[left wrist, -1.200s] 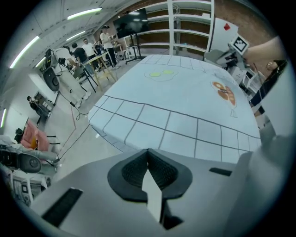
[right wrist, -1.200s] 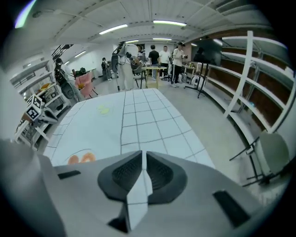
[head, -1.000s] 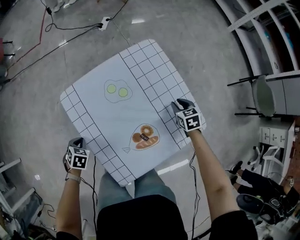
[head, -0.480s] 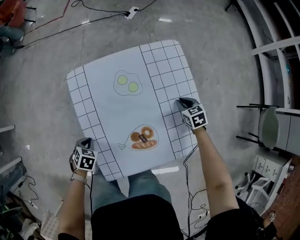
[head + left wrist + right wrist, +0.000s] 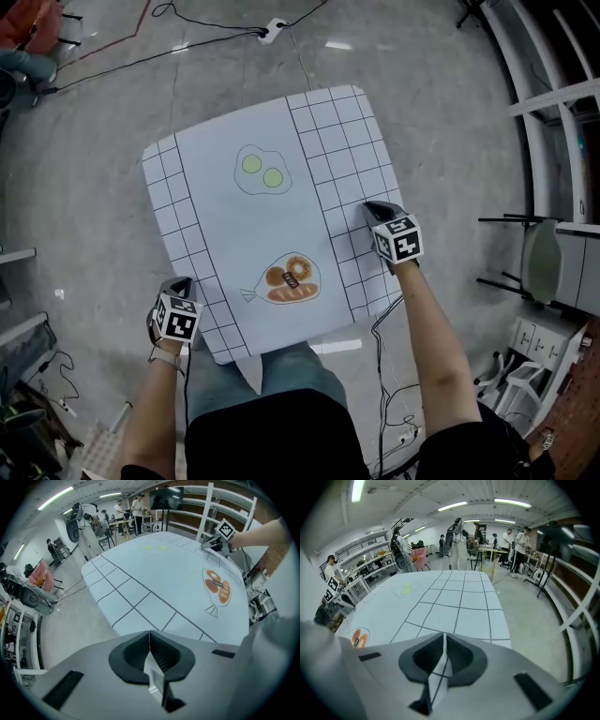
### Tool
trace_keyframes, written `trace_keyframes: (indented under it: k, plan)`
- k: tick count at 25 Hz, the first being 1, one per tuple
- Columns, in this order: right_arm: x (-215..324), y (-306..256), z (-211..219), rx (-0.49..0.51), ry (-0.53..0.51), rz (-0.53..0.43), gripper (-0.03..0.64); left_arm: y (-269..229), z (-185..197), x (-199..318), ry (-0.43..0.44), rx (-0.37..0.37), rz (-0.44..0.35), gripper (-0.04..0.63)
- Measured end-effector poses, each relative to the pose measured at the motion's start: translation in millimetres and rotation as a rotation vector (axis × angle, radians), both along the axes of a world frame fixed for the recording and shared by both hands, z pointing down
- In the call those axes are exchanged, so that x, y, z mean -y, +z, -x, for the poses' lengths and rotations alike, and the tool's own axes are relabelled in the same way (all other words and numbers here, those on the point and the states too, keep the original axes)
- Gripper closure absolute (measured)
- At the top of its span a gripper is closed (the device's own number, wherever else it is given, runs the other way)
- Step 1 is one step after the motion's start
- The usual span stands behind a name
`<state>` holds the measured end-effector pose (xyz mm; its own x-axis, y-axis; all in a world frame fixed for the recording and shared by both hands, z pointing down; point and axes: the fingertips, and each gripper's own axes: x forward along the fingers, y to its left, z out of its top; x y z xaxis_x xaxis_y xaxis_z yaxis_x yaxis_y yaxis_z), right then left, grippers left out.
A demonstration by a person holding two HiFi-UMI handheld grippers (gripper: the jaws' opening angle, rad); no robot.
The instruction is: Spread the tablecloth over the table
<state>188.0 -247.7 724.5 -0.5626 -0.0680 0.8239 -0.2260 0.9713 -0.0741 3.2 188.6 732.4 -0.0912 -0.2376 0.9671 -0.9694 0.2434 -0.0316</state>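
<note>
In the head view, a white tablecloth (image 5: 262, 216) with gridded side borders, printed eggs (image 5: 262, 170) and bread (image 5: 290, 278) lies flat over a table that it hides, above a grey floor (image 5: 94, 141). The left gripper (image 5: 176, 287) sits at the cloth's near left edge and the right gripper (image 5: 375, 212) on its right border. Only the gripper views show the grips. The left jaws are clamped on a fold of cloth. The right jaws, which have just been closing, pinch a gridded fold. Those views also show people (image 5: 515, 538) at distant benches, unseen from above.
</note>
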Motion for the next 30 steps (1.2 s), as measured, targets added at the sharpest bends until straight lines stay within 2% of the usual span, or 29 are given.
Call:
trace_keyframes:
  k: [8,14,22,26,30]
  plan:
    - [-44.0,-49.6,20.1,0.083,0.102,-0.02,0.603,-31.7,14.5,48.7,0.062,-0.024,-0.159,0.581]
    - [-105.8,-101.4,36.9,0.184,0.246,-0.013,0.606,-70.4,28.8,68.1,0.138,-0.058,-0.29,0.581]
    - [-190.7,-193.3,52.2,0.352,0.422,-0.031,0.607,-175.5,41.8,97.6,0.214,-0.14,-0.597,0.583]
    - [-222.6,-244.4,61.4,0.444,0.451,-0.056,0.606,-233.5,35.3,106.7,0.292,-0.195,-0.721,0.583]
    - [-243.1,-296.3,58.3,0.544,0.453,-0.091,0.606,-287.6,15.3,105.3,0.348,-0.199,-0.824,0.583]
